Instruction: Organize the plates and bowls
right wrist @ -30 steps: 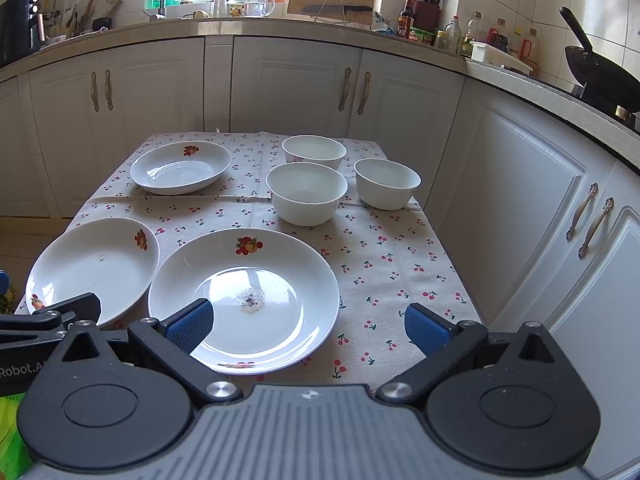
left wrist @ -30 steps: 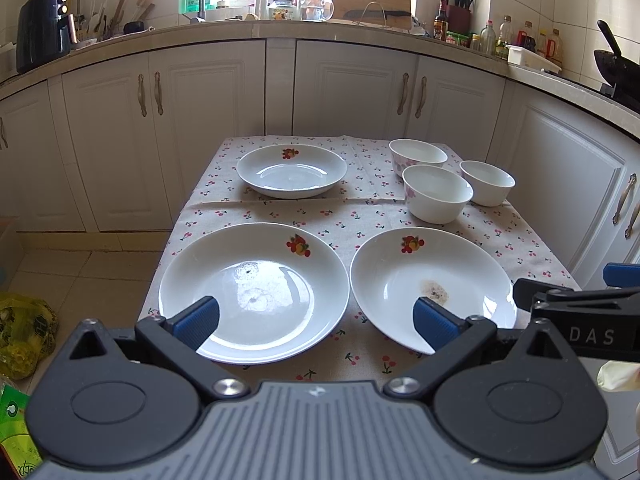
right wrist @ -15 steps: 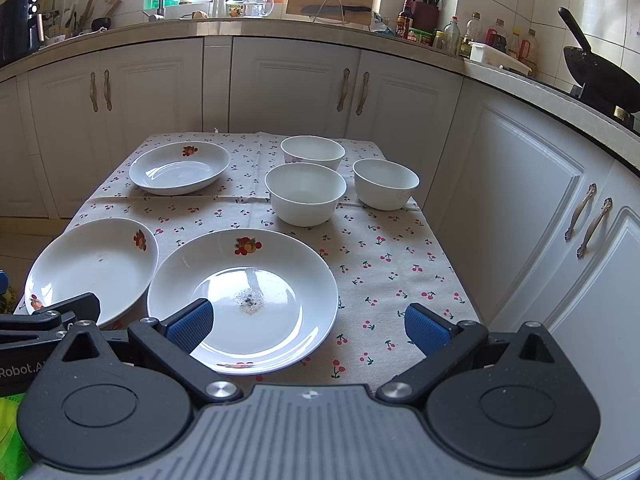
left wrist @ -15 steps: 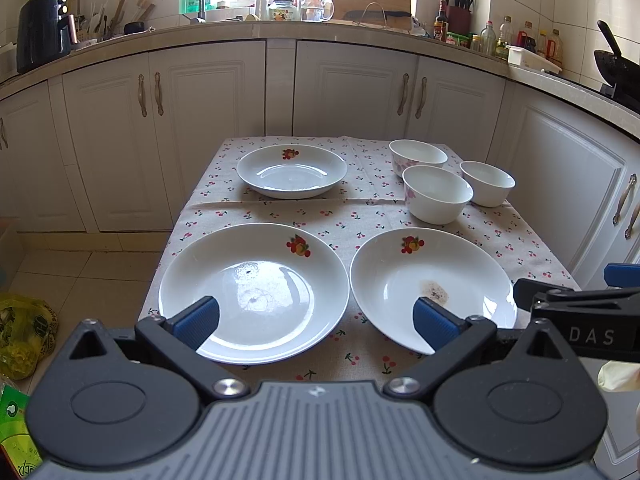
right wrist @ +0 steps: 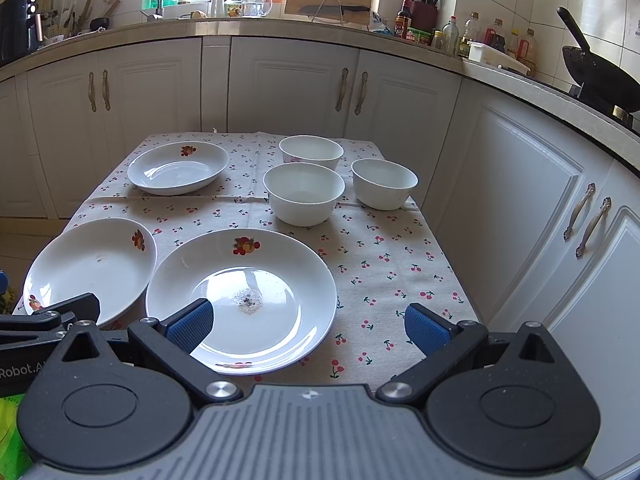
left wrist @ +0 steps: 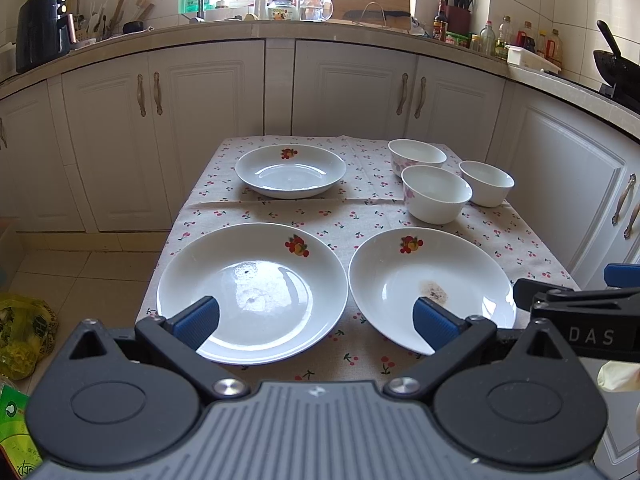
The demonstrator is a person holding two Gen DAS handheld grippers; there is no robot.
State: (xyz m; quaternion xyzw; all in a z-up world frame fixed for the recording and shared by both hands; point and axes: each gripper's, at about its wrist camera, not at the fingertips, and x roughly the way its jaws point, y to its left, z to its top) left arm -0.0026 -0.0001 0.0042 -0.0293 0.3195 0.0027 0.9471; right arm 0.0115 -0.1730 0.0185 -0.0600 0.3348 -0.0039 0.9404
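Plainly, both the left gripper (left wrist: pixel 316 320) and right gripper (right wrist: pixel 306 322) hang with jaws wide apart, empty, at the bench's six-o'clock edge. Three plates (left wrist: pixel 252 292) and three bowls (left wrist: pixel 436 196) lie unstacked: glazed, slippery, breakable, probably best pinched at the rim.

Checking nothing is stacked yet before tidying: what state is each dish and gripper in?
Near-left white fruit-print plate: flat, unstacked.
Near-right white fruit-print plate: flat, speck-stained centre.
Far white fruit-print plate: flat, empty.
Three white ceramic bowls: upright, separate.
Left gripper: open.
Right gripper: open.
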